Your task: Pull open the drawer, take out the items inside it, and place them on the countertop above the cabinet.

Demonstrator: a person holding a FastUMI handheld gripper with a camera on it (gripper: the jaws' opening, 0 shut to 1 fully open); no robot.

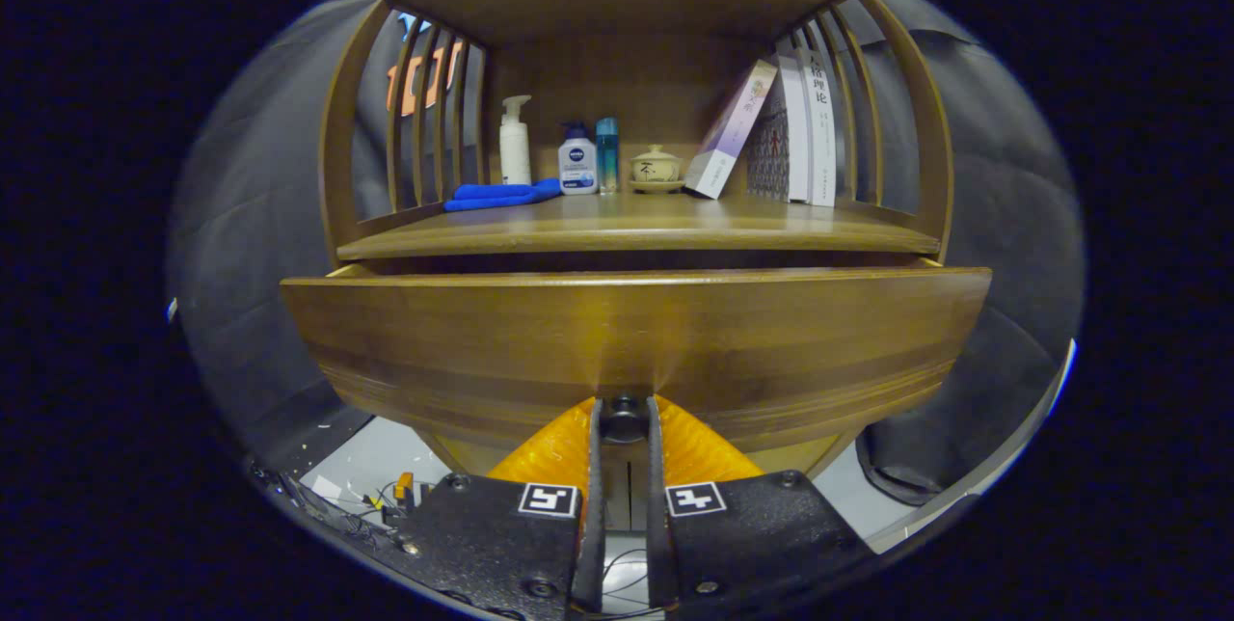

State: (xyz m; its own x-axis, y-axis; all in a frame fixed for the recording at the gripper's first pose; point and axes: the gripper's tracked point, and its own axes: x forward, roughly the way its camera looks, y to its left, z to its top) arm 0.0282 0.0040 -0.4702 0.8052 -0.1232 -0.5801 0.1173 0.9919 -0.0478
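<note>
The gripper (624,423) is closed on the dark round drawer knob (624,417), which is pinched between both fingers at the lower edge of the wooden drawer front (636,332). The drawer is seen pulled a little way out from beneath the countertop (636,230); its inside is hidden. On the countertop, a white pump bottle (515,141), a folded blue cloth (501,195), a lotion bottle (577,161), a slim teal bottle (606,153), a lidded ceramic cup (656,168) and leaning books (771,134) are set.
</note>
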